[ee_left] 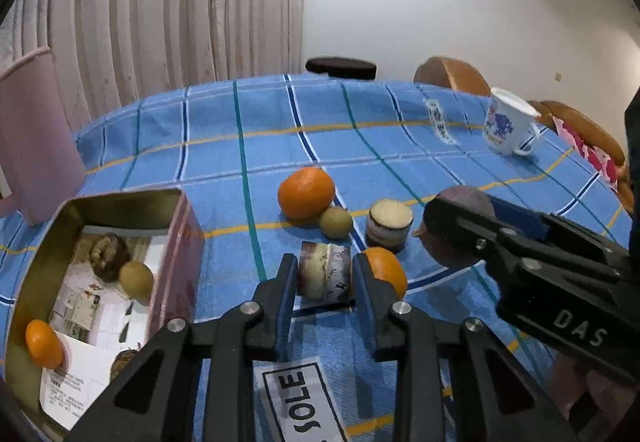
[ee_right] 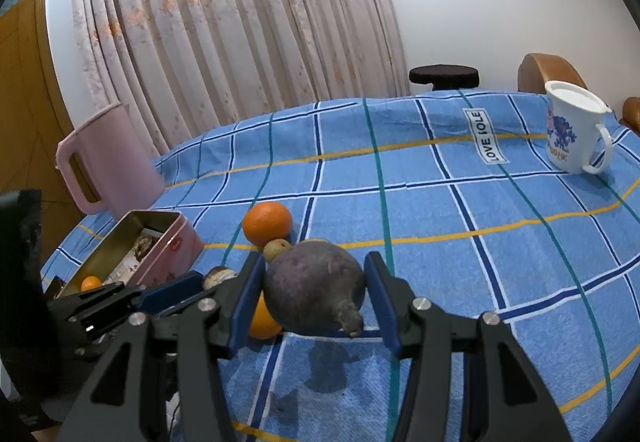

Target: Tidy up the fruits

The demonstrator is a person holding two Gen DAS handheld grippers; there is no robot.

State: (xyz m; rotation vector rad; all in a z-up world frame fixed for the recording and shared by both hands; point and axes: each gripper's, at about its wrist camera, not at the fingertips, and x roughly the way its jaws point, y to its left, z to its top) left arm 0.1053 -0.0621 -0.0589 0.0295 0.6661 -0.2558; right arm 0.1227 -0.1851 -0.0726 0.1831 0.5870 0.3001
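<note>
- My left gripper (ee_left: 325,270) is closed on the cut piece (ee_left: 325,278), low in the middle of the left wrist view; both pads press its sides, and I judge the grip firm
- My right gripper (ee_right: 315,268) is clamped on the purple root (ee_right: 314,292), in the lower middle of the right wrist view; the shadow on the tablecloth (ee_right: 440,210) under it suggests to me that it hangs a little above the cloth
- The step in hand, as I judge it, is to bring these two to the tin box (ee_left: 120,198), at the lower left of the left view, where a small orange (ee_left: 44,344) and a brown fruit (ee_left: 137,280) already lie
- To do it well I would lift the cut piece straight up first, because an orange half (ee_left: 386,272) sits just beside the pad on the right and could roll
- I would go over the tin's near wall, not against it, and open only when low inside
- One arm at a time: the two grippers are near each other, and the right one must cross to the left
- The root is round, with its stub tail pointing toward the camera and the lower right; its long axis runs about along the fingers, so the pads hold the broad belly
- The cut piece looks like a short cylinder; I cannot tell surely which way its axis lies
</note>
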